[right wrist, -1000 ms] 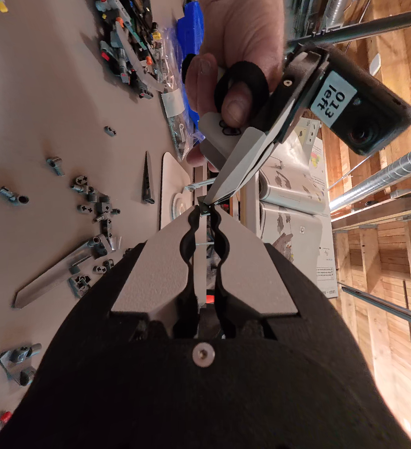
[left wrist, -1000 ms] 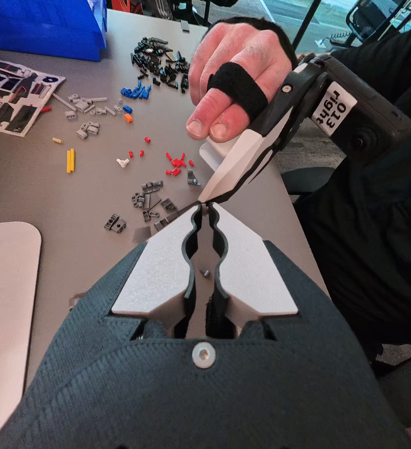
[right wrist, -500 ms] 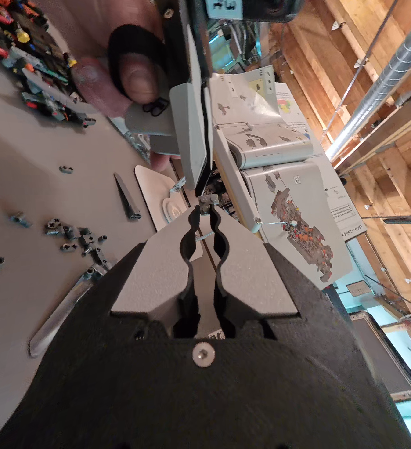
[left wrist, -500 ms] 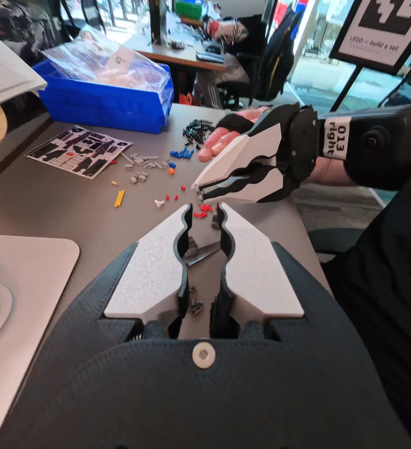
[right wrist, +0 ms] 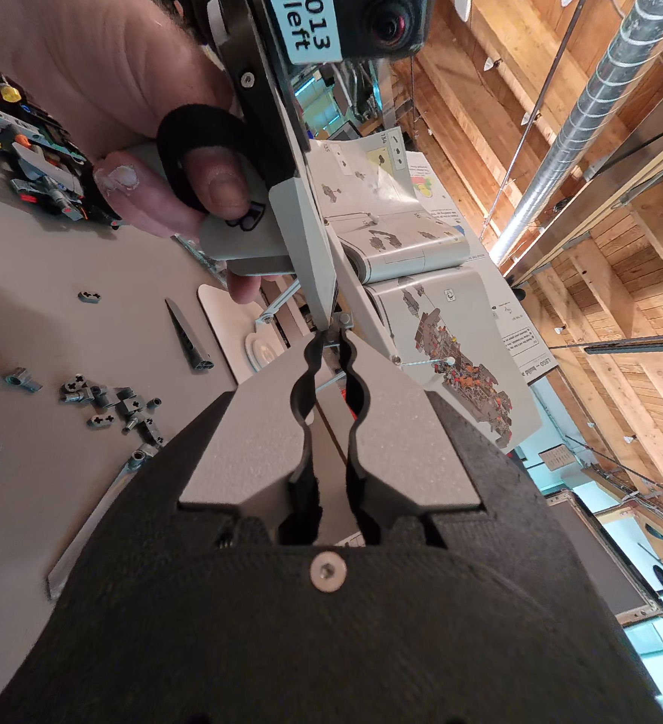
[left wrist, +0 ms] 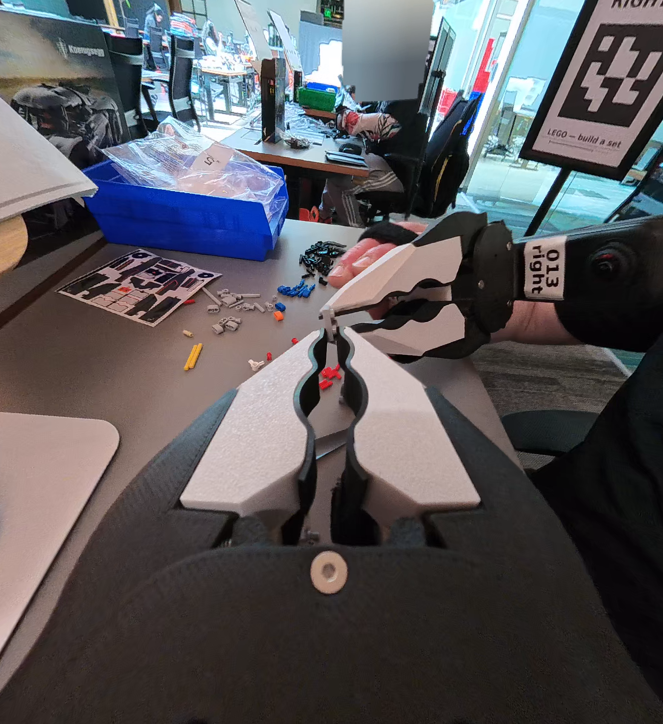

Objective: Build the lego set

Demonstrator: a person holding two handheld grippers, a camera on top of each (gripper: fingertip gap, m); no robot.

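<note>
Between the two grippers we see one small light-grey plastic connector piece, a building-set part held in the air above the grey tabletop, well clear of the loose parts lying there. We judge it very light, stiff and smooth, so it could twist or slip out of a pinch; it looks too small to offer more than one hold per gripper, and the flat faces at each end seem the places to take it. The left gripper has its fingers drawn nearly together at the tips, pinching the lower end of the piece. The right gripper comes in from the right, its fingers also narrow, with the upper end of the same piece at their tips. In the right wrist view the right gripper shows the grey piece wedged between its black tips, with the left gripper's fingers meeting it from above. So both grippers hold the same part at once, tip to tip. Nearest on the tabletop below are red pins; farther off lie grey connectors, blue pins, a yellow axle, a sticker sheet and a blue bin. An open instruction booklet stands behind
</note>
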